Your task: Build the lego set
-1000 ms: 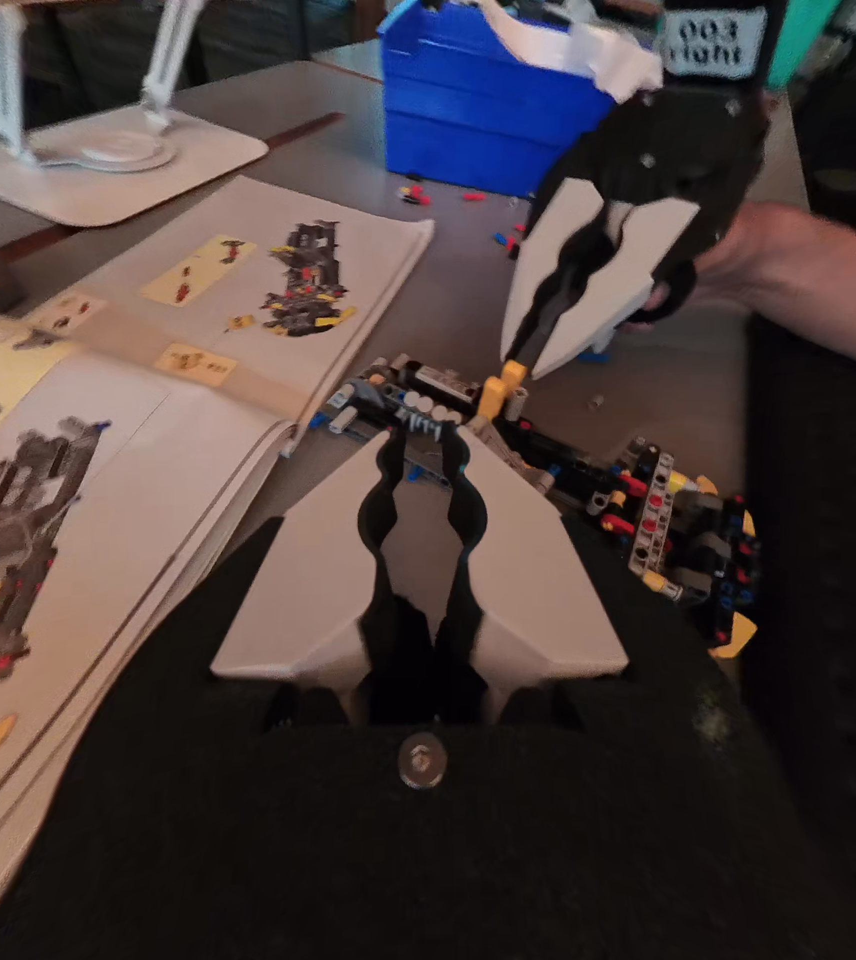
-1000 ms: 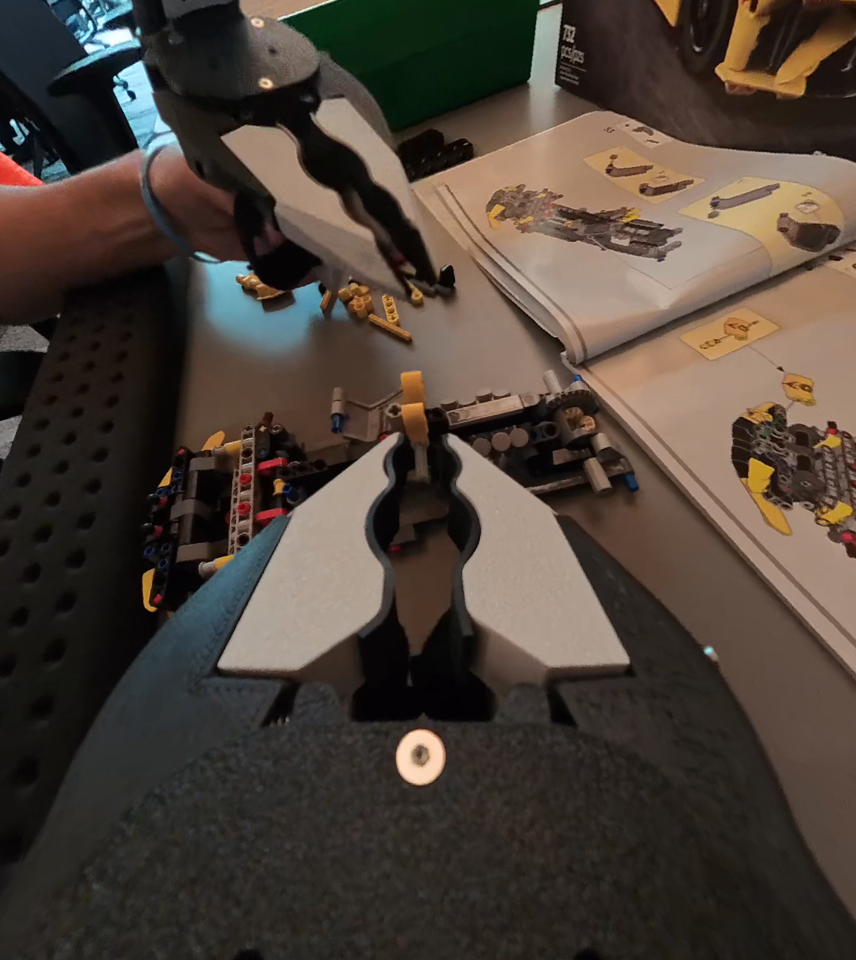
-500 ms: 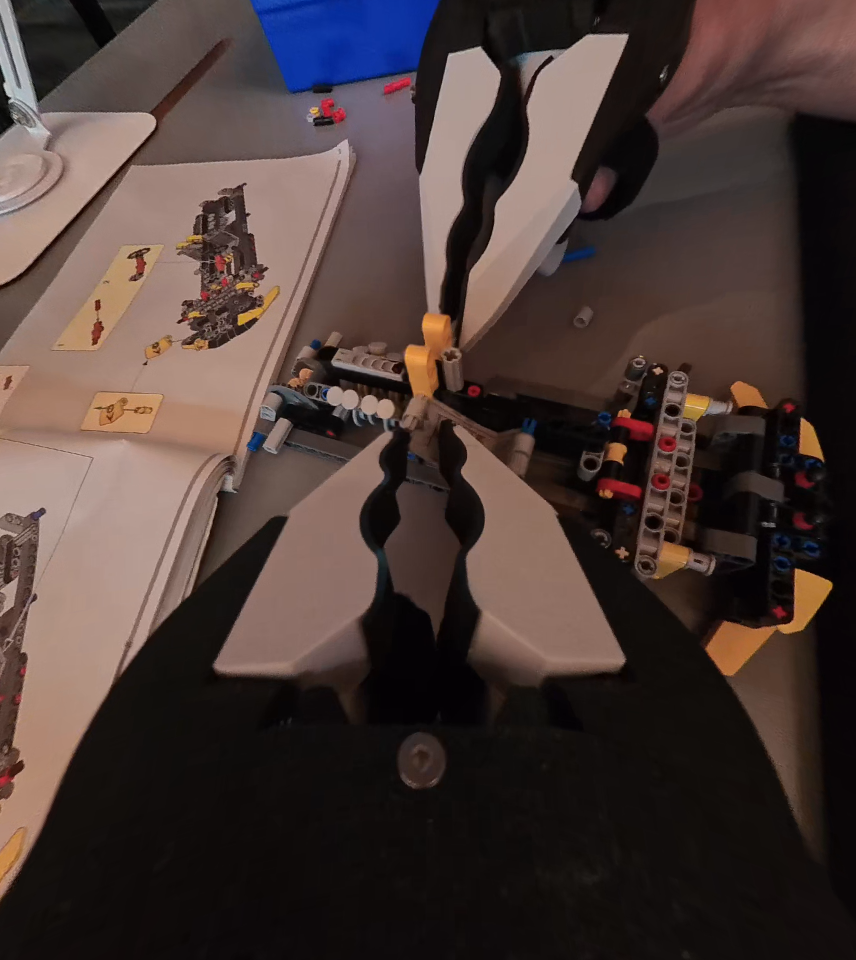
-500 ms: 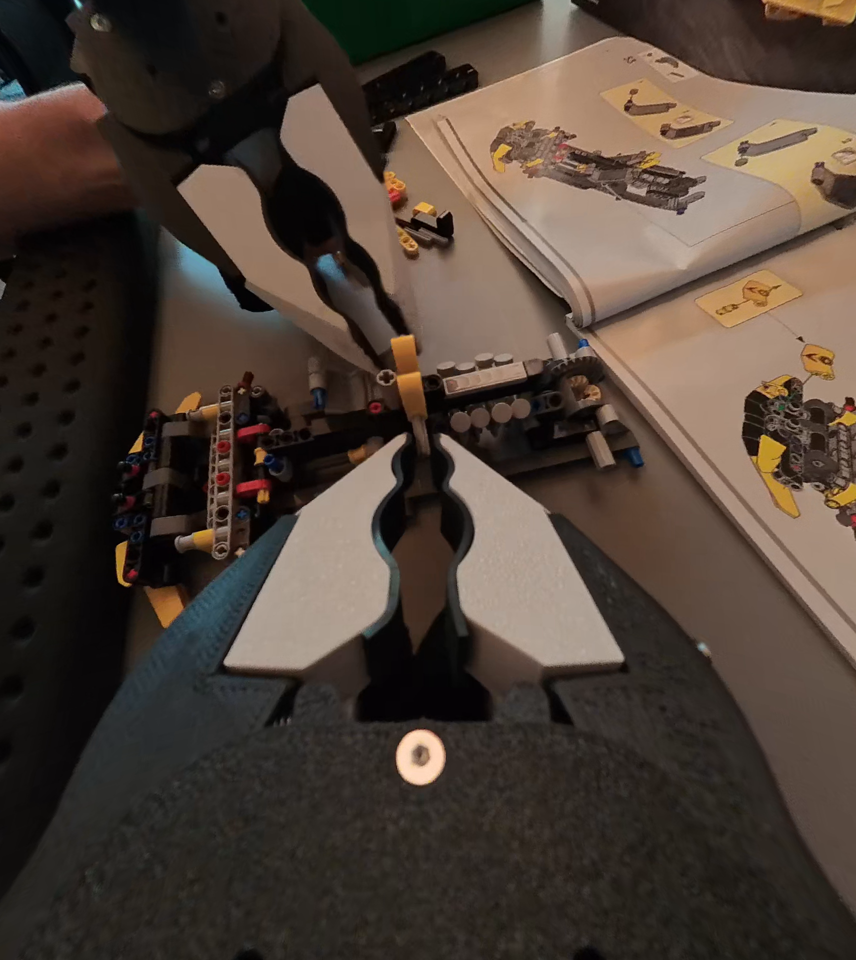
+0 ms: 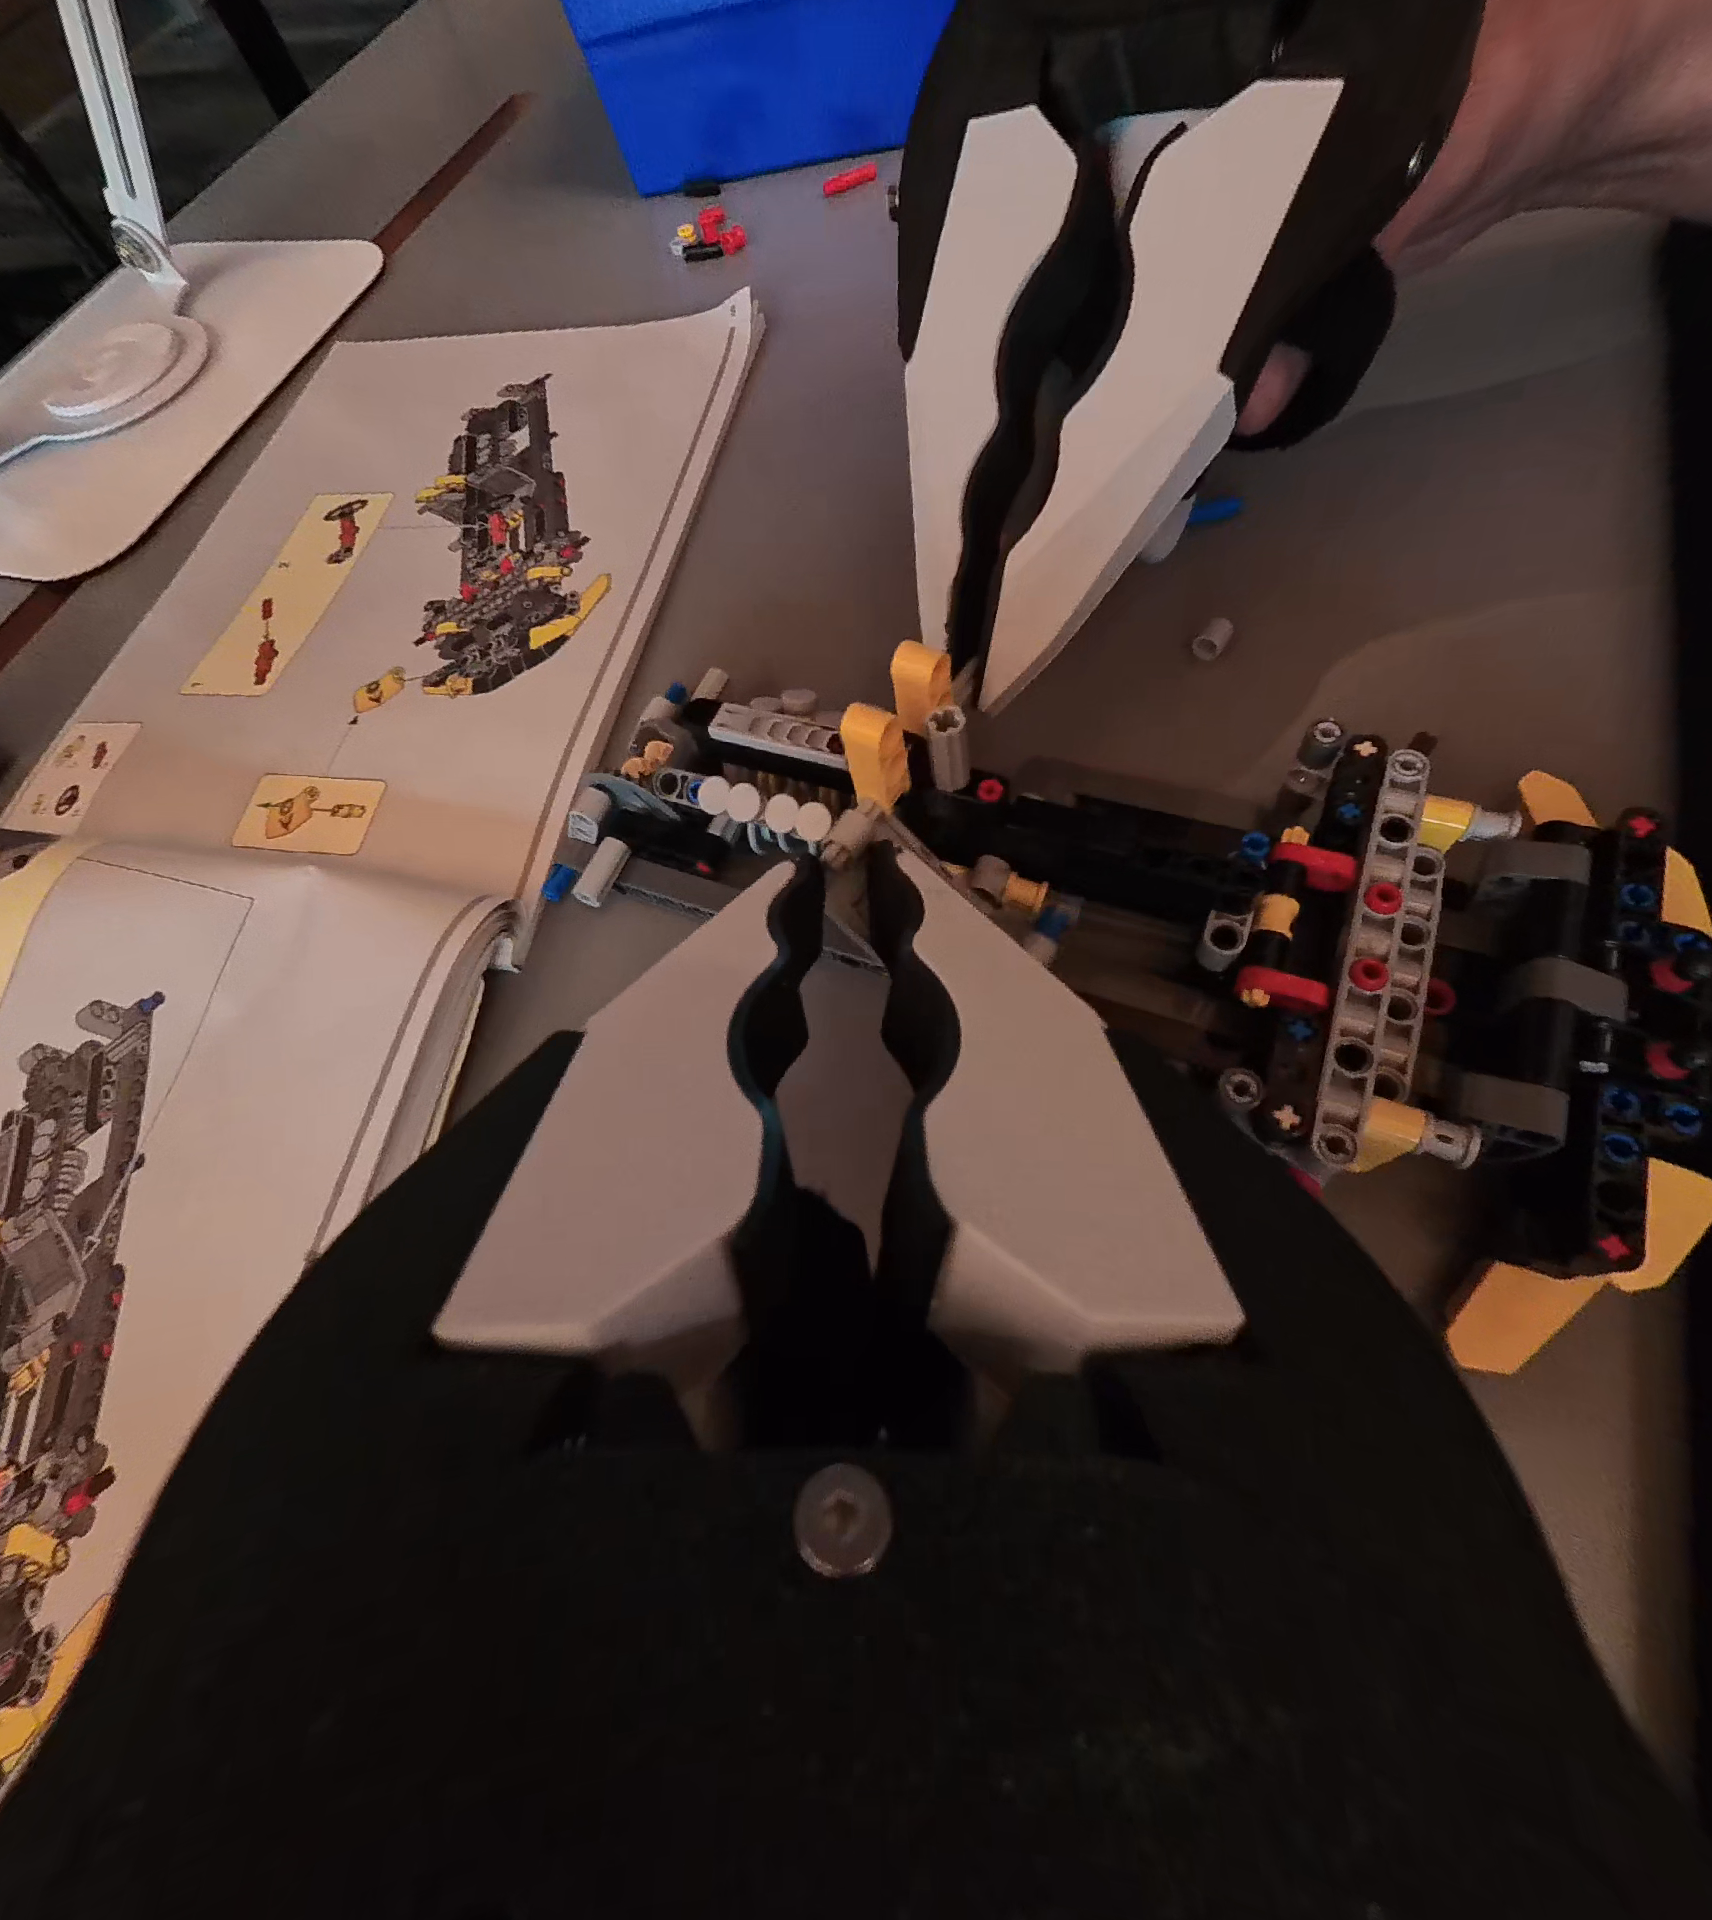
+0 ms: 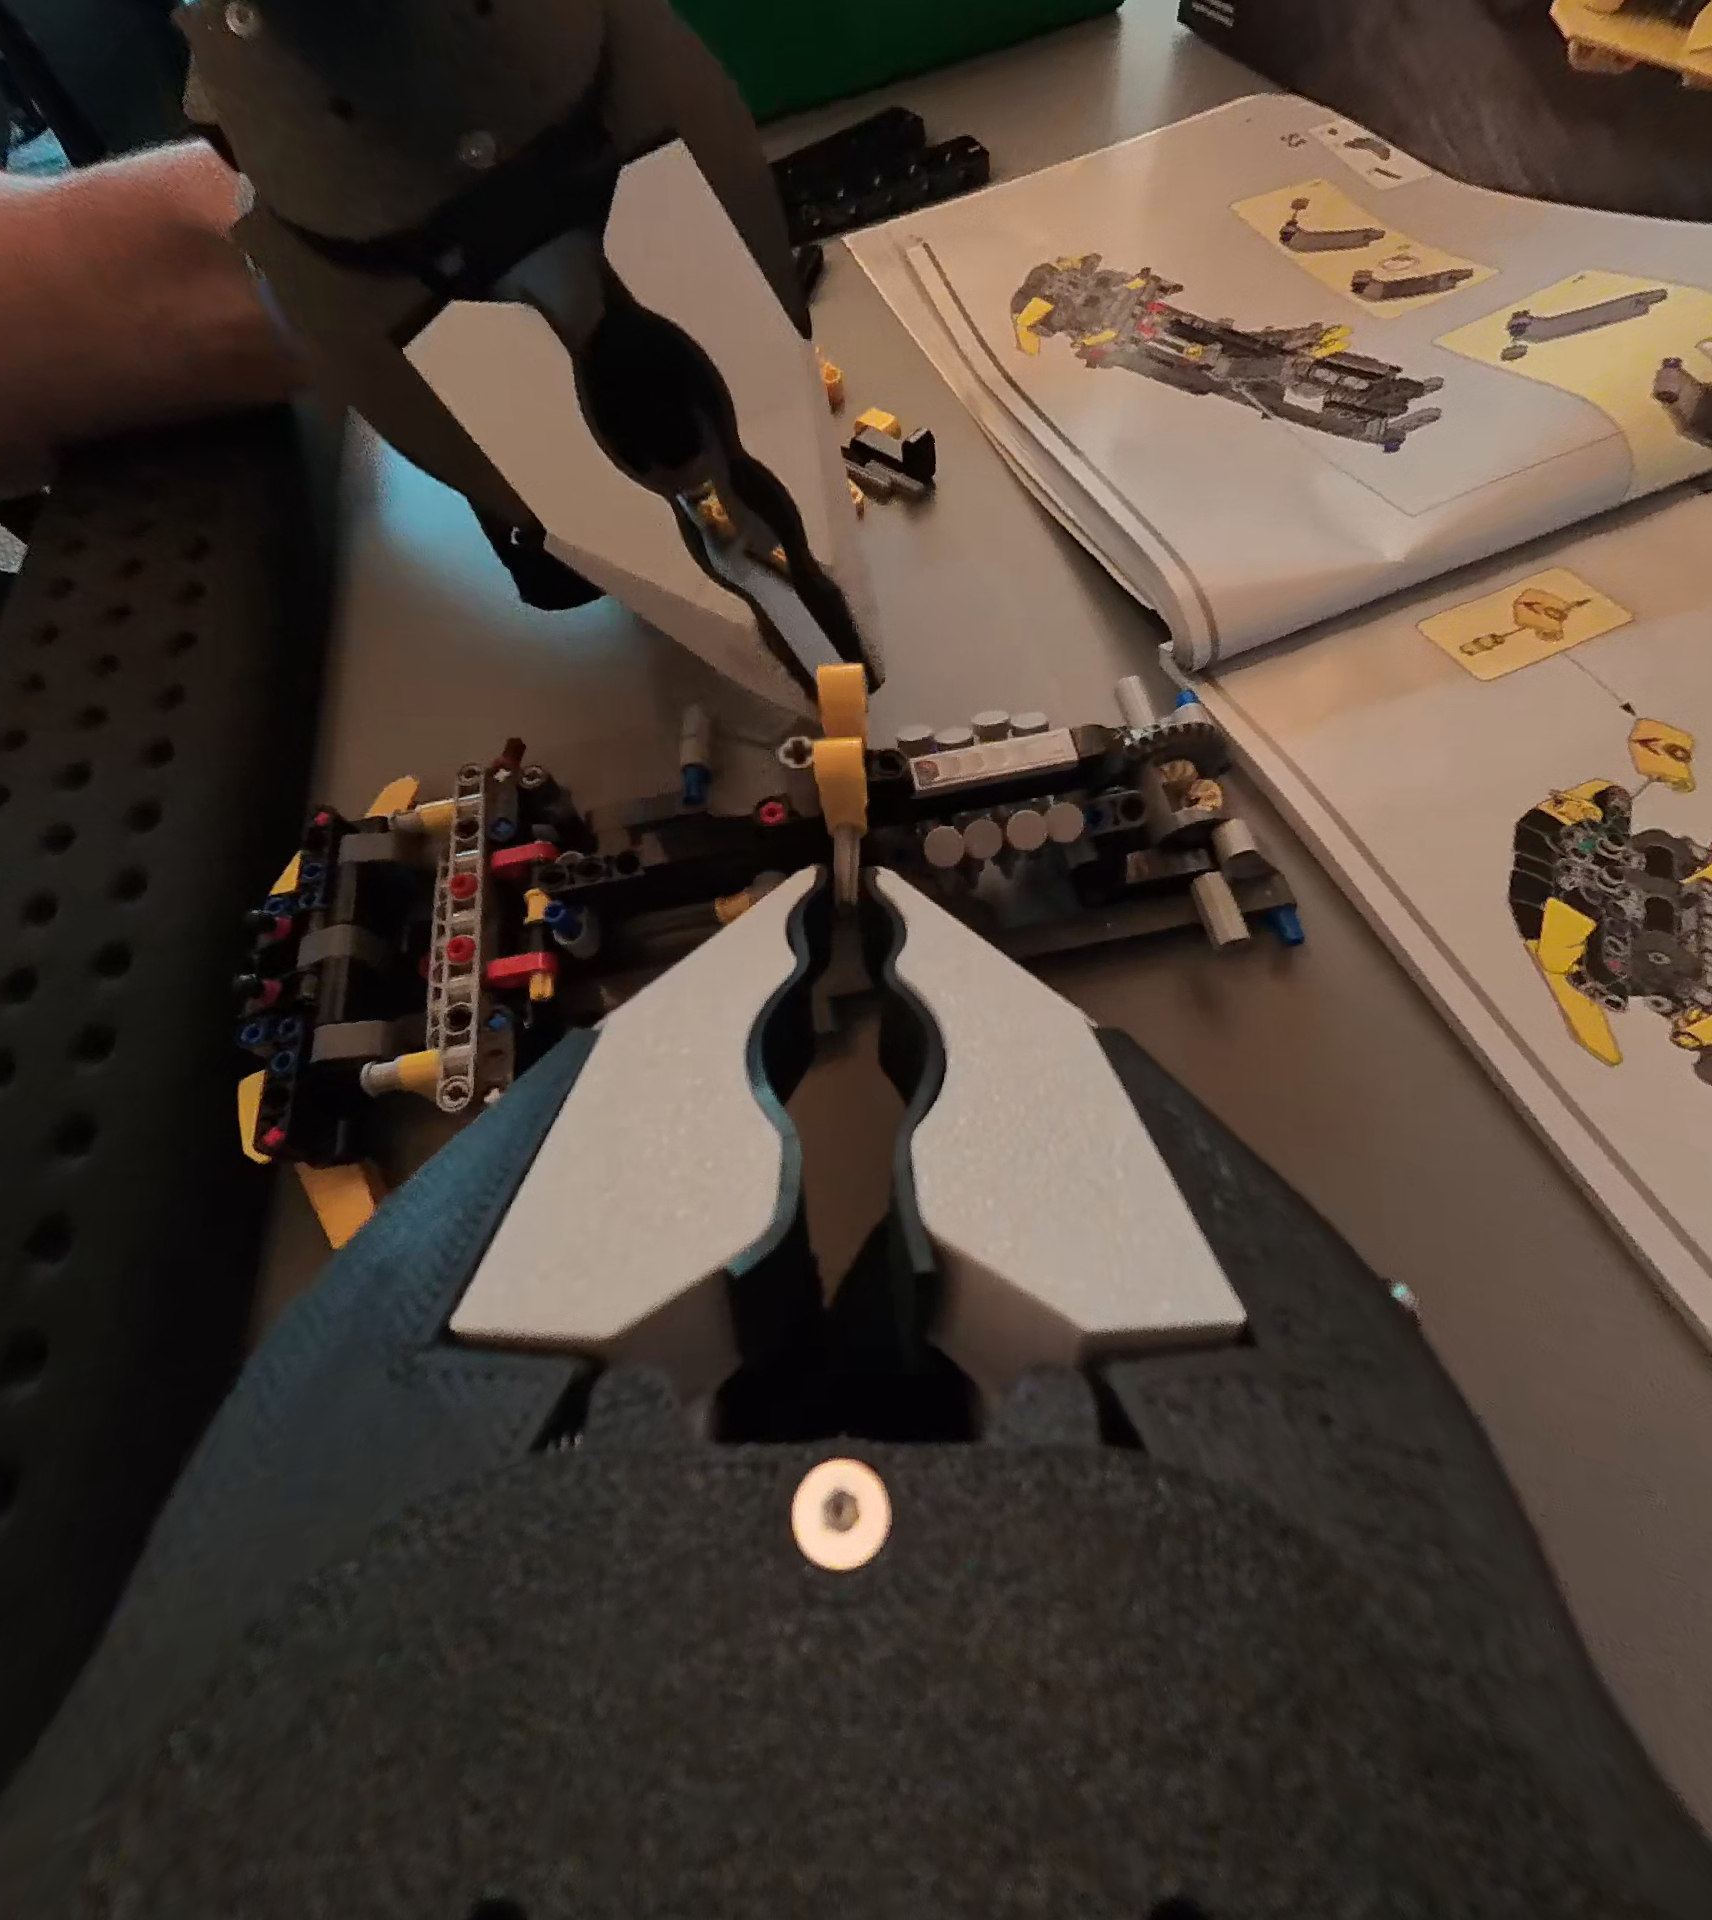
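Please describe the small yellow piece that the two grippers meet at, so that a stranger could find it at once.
Find the long black lego chassis lying beside the open instruction booklet. Near its middle, one yellow connector stands upright, between both grippers' tips. Other yellow parts sit at the wide end; only this one rises above the beam.

The lego car (image 5: 1122,894) is hemmed in by the open booklet (image 5: 395,665) on one side, the black dotted chair (image 6: 73,935) on the other, and both grippers over its middle, while bare table (image 5: 1403,623) with only a small grey piece (image 5: 1211,638) is left beyond it.
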Tool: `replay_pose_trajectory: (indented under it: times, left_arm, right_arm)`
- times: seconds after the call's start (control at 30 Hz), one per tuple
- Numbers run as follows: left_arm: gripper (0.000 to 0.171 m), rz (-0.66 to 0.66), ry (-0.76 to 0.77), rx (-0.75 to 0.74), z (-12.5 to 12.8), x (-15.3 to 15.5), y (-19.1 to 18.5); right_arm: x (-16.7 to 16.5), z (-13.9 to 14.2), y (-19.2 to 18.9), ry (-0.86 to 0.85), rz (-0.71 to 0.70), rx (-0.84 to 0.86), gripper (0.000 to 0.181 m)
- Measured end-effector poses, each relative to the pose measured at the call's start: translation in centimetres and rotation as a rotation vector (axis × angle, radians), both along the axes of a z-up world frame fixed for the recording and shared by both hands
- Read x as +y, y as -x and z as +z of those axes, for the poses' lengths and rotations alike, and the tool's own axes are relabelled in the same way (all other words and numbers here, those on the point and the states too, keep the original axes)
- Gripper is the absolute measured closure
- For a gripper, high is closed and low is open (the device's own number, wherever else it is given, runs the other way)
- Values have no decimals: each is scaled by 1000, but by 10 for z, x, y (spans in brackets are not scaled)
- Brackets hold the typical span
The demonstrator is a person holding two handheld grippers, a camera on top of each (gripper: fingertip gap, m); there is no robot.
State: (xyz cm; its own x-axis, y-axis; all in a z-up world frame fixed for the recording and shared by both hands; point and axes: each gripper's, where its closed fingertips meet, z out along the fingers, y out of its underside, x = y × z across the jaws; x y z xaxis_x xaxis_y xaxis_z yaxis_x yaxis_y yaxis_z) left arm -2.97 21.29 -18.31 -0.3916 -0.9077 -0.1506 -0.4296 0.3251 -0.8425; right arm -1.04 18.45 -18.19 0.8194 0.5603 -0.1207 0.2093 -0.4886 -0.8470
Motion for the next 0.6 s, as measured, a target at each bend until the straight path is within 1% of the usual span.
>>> replay_pose_trajectory:
  times: [0.37,0.5,0.57,0.6]
  left_arm:
    - [167,-13,17,7,1,-1,3]
    - [153,-15,84,49,3,-2,9]
    - [148,-45,106,65,5,-8,16]
    - [141,-58,107,77,5,-11,20]
  right_arm:
    - [1,-1,-3,8,-14,3,177]
    - [1,-1,-4,13,-17,3,177]
    - [1,-2,-5,13,-21,3,177]
    - [1,-2,-6,14,-26,7,177]
